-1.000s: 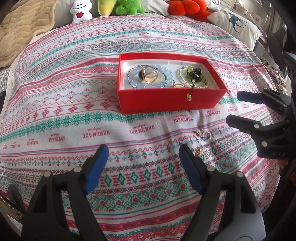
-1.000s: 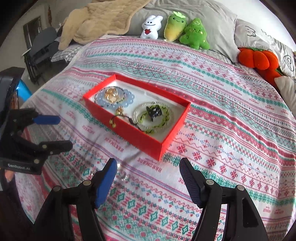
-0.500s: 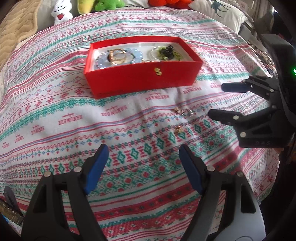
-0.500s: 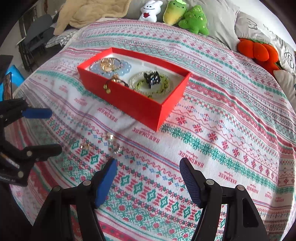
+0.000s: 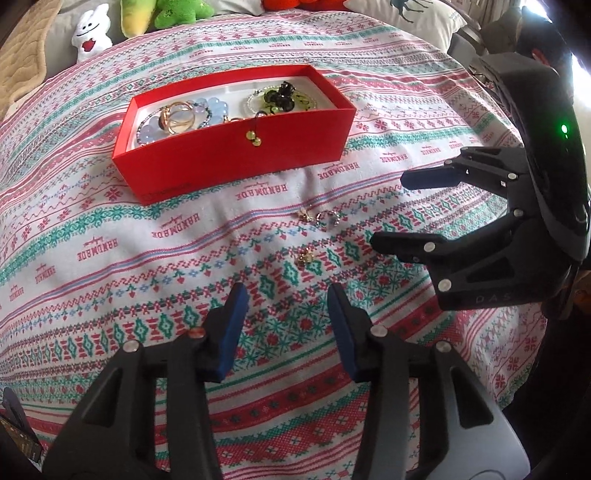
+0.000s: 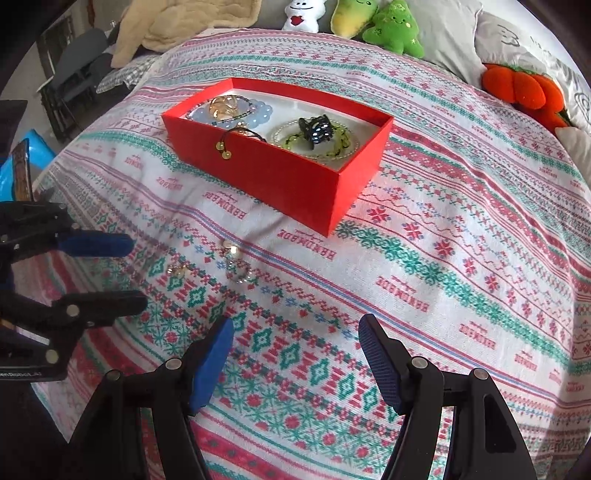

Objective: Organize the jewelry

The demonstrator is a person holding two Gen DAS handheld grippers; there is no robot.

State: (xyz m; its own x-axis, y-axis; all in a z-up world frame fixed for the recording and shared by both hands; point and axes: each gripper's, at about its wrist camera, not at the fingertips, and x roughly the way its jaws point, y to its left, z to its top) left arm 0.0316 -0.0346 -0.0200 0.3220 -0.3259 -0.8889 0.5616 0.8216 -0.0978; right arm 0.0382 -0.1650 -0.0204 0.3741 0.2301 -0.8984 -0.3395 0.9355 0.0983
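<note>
Left gripper (image 5: 286,326), jaws now narrower vs 0.5 s ago and empty, hovers near gold earring (image 5: 305,256) at its 12 o'clock, red box (image 5: 236,162) beyond, so pickup seems next.

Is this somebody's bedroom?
Most likely a bedroom, yes. The red jewelry box sits on a patterned bedspread, with plush toys and pillows lined up along the far end, like the head of a bed.

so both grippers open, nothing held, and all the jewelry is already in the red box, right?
Not all. Small gold and silver pieces still lie on the bedspread in front of the red box, per the left wrist view. Left gripper and right gripper are open and empty.
</note>
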